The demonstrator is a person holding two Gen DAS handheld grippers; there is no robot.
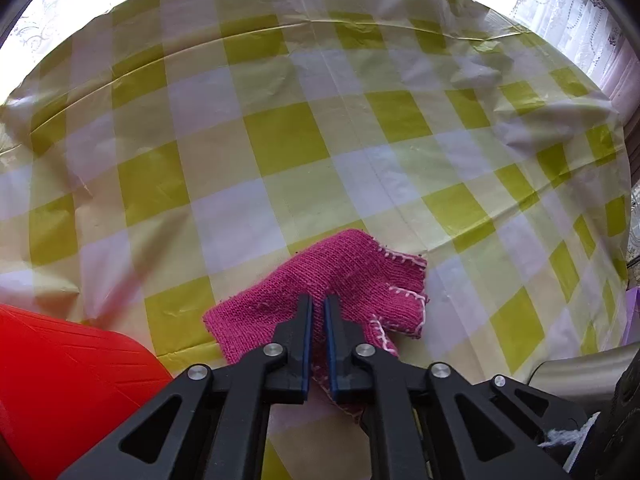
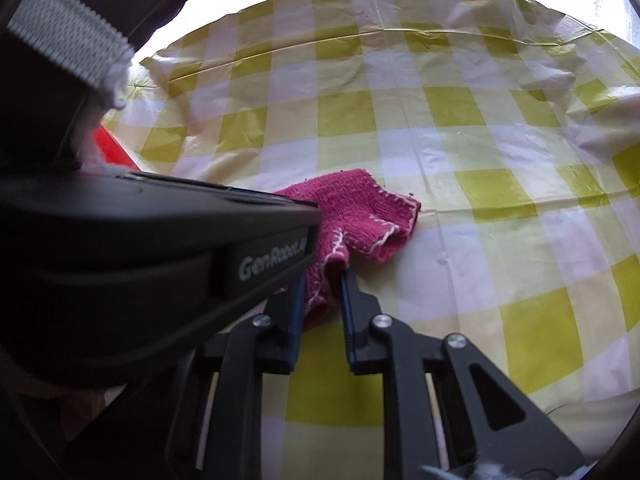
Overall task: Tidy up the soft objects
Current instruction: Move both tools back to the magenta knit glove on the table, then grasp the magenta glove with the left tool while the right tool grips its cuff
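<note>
A pink knitted cloth with white stitched edges (image 1: 340,280) lies on the yellow-and-white checked tablecloth (image 1: 280,140). My left gripper (image 1: 318,304) is shut on the cloth's near part, its fingers nearly together with fabric between them. In the right wrist view the same cloth (image 2: 360,208) shows, and my right gripper (image 2: 322,280) is shut on a bunched fold of its near edge. The left gripper's black body (image 2: 160,248) crosses the left of that view and hides part of the cloth.
A red container (image 1: 60,380) sits at the near left; its edge shows in the right wrist view (image 2: 112,144). A grey metallic object (image 1: 580,368) is at the near right. Lace curtains (image 1: 560,8) hang beyond the table's far edge.
</note>
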